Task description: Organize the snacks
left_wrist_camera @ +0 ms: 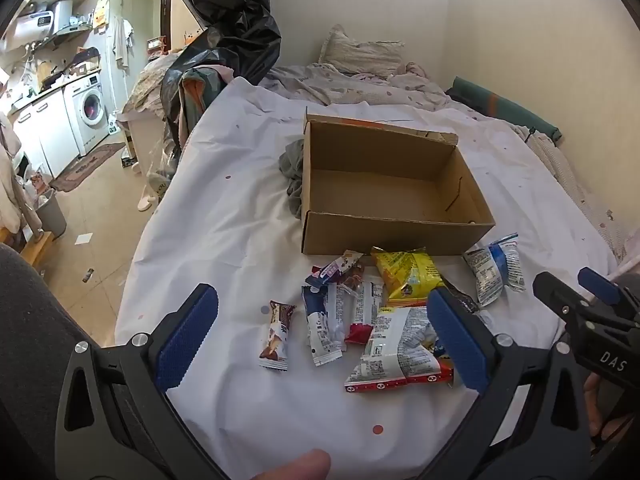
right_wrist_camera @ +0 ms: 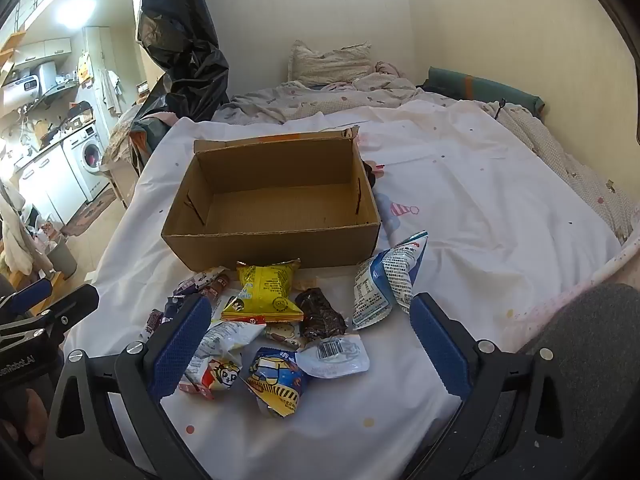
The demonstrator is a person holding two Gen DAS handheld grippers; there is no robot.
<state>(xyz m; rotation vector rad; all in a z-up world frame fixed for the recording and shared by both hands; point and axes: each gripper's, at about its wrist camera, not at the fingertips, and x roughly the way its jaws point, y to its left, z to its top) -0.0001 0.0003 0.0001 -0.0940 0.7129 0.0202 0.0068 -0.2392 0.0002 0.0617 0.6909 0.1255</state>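
Note:
An open, empty cardboard box [left_wrist_camera: 384, 216] [right_wrist_camera: 276, 246] sits on a white sheet on a bed. In front of it lies a pile of snack packets: a yellow bag [left_wrist_camera: 406, 276] [right_wrist_camera: 264, 292], a blue-white bag [left_wrist_camera: 496, 268] [right_wrist_camera: 384, 284], a brown bar [left_wrist_camera: 277, 336], a dark packet [right_wrist_camera: 322, 316] and several more. My left gripper [left_wrist_camera: 320, 328] is open and empty, hovering over the pile. My right gripper [right_wrist_camera: 310, 338] is open and empty above the pile; it also shows at the right edge of the left wrist view [left_wrist_camera: 576, 292].
A grey cloth [left_wrist_camera: 294, 172] lies left of the box. A black plastic bag [left_wrist_camera: 228, 28] hangs at the bed's far left. Pillow and rumpled bedding [left_wrist_camera: 360, 68] lie behind the box. The bed edge drops to a tiled floor [left_wrist_camera: 100, 208] on the left.

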